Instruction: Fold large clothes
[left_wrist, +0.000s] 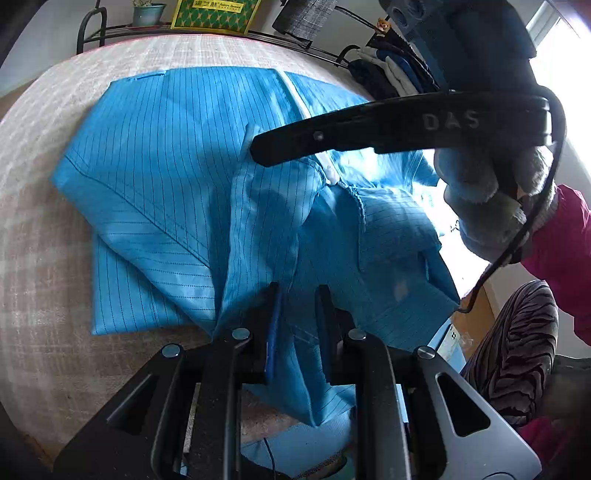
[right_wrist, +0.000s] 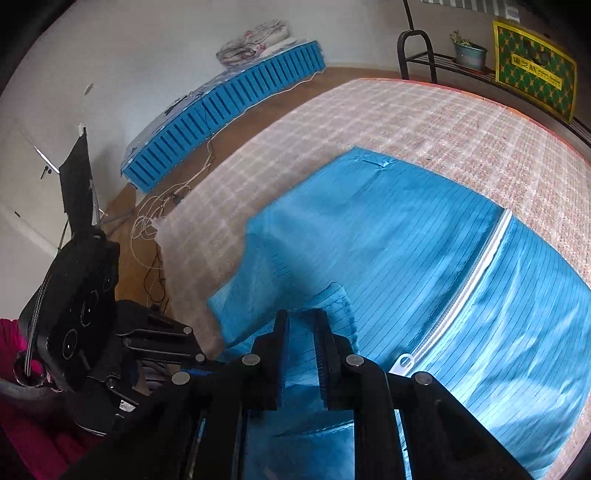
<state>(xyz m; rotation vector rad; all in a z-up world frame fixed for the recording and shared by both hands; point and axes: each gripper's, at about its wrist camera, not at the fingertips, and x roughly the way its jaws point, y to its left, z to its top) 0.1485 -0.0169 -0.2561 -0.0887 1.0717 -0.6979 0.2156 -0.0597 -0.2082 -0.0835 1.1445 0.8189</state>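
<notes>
Both the left gripper (left_wrist: 297, 314) and right gripper (right_wrist: 300, 339) clamp jaws on the blue garment (left_wrist: 166, 155) folds near the mattress (right_wrist: 406, 118) edge.

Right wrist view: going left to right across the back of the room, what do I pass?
Blue slatted panel on the floor → black metal rack loop → small potted plant in a grey-blue pot → yellow-and-green patterned box.

— What can't you make out on the left view?
— The right gripper (left_wrist: 369, 136) blocks part of the blue garment (left_wrist: 166, 166), and window glare whites out its far edge.
— And the right view?
— The garment (right_wrist: 406, 229) runs off the frame's right edge — fabric between the fingers hides any contact.
</notes>
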